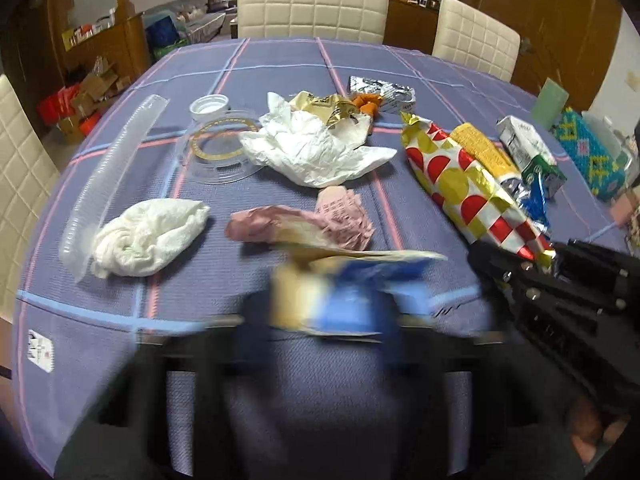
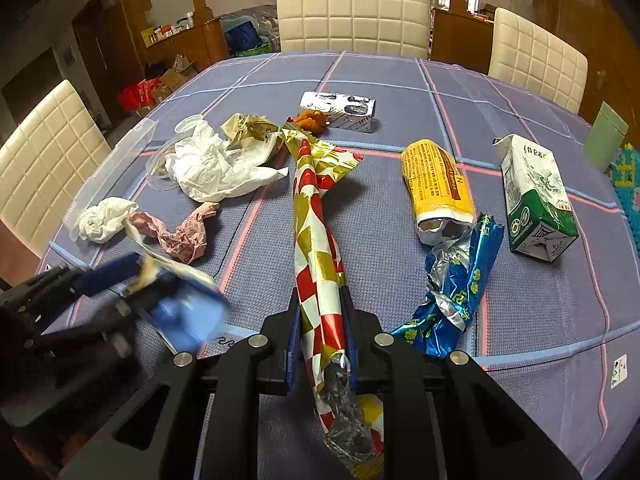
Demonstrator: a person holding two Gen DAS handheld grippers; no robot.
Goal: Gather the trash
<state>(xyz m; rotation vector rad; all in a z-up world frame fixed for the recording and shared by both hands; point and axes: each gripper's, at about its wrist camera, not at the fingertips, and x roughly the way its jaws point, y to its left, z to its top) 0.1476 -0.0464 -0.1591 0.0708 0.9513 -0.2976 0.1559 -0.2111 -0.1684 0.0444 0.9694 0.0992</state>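
Observation:
Trash lies across a blue plaid tablecloth (image 1: 280,60). My right gripper (image 2: 320,328) is shut on the near end of a long red, gold and white foil wrapper (image 2: 316,216), which also shows in the left wrist view (image 1: 460,184). My left gripper (image 1: 324,320), blurred by motion, is shut on a blue and cream packet (image 1: 340,296); it shows at the left of the right wrist view (image 2: 160,284) with the packet (image 2: 188,312). Near it lie a crumpled pink receipt (image 1: 312,224) and a white tissue wad (image 1: 140,236).
Also on the table: a white plastic bag (image 1: 316,148), a clear lid (image 1: 220,152), a clear sleeve (image 1: 108,176), a yellow wrapper (image 2: 436,184), a blue foil wrapper (image 2: 456,280), a green-white carton (image 2: 536,196), a printed box (image 2: 340,110). Cream chairs (image 2: 352,12) surround the table.

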